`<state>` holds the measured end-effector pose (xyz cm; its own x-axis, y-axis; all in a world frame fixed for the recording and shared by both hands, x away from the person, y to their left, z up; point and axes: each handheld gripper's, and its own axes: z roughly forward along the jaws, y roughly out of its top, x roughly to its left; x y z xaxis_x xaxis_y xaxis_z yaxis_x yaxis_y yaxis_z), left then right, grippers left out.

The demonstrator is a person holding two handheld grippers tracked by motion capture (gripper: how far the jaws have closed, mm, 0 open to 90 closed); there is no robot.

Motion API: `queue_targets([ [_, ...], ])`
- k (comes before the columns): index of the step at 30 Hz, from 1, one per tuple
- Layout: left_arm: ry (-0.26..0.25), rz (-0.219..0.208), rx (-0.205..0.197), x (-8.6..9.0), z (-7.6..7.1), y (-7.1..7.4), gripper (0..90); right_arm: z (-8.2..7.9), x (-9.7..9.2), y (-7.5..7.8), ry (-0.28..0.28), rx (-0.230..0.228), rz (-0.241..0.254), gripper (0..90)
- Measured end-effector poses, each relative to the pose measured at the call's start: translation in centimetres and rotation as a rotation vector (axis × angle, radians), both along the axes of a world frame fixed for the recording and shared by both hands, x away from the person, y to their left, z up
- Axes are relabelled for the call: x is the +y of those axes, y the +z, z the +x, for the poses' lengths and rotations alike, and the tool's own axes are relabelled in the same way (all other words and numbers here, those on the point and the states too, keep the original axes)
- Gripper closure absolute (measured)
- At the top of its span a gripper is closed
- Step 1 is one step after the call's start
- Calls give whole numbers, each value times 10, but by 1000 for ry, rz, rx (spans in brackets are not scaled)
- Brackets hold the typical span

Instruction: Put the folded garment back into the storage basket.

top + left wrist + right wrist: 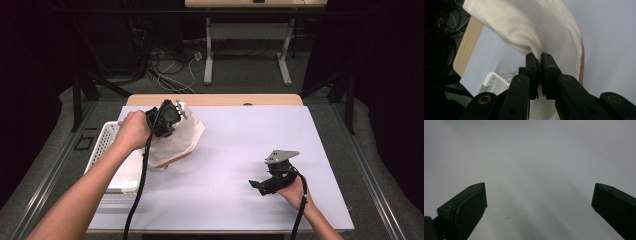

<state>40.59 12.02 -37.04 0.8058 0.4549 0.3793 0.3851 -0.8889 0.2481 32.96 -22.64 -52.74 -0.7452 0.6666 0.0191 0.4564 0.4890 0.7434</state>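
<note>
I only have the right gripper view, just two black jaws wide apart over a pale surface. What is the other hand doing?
Observer: The left tool is shut on a fold of white cloth.
Operator: Is the cloth lying flat?
Observer: No, it hangs from the tool, partly over a white perforated basket.
Operator: Where does my tool sit?
Observer: The right tool is low over the bare pale sheet, well apart from the cloth.
</note>
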Motion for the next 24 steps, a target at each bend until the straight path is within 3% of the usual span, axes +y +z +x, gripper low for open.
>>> queue_targets([
  [24, 56, 71, -57, 24, -2, 34, 853, 1, 0, -1, -5, -1, 6, 0],
])
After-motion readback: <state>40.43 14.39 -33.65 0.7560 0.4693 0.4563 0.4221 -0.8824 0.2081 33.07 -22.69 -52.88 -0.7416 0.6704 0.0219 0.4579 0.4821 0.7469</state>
